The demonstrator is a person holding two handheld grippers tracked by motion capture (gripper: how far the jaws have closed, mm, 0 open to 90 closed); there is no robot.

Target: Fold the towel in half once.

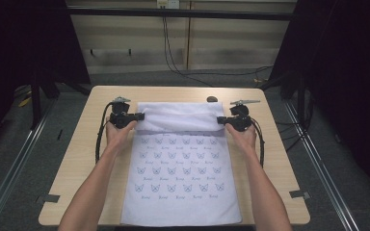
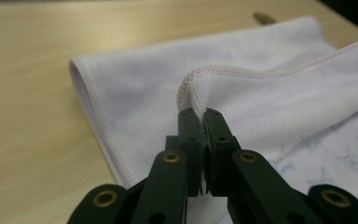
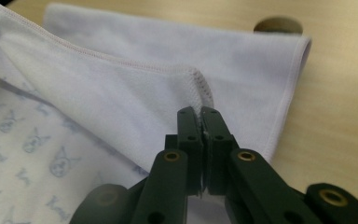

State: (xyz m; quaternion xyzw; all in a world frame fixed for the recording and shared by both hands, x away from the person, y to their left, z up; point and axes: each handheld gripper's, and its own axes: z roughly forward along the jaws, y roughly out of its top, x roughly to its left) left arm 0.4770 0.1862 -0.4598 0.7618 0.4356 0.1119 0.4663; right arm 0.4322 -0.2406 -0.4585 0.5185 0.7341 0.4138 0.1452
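**Both corners pinched, towel folded over**

The left gripper and the right gripper sit mid-frame in the high view, each clamped tight on a far corner of the white towel. The turned-back flap runs between them; the printed side lies flat toward the bottom of the wooden table.

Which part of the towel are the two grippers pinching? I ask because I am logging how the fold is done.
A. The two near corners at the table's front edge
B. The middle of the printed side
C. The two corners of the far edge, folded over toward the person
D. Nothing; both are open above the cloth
C: the left gripper and right gripper are each shut on a stitched corner of the towel, its far part doubled over the print.
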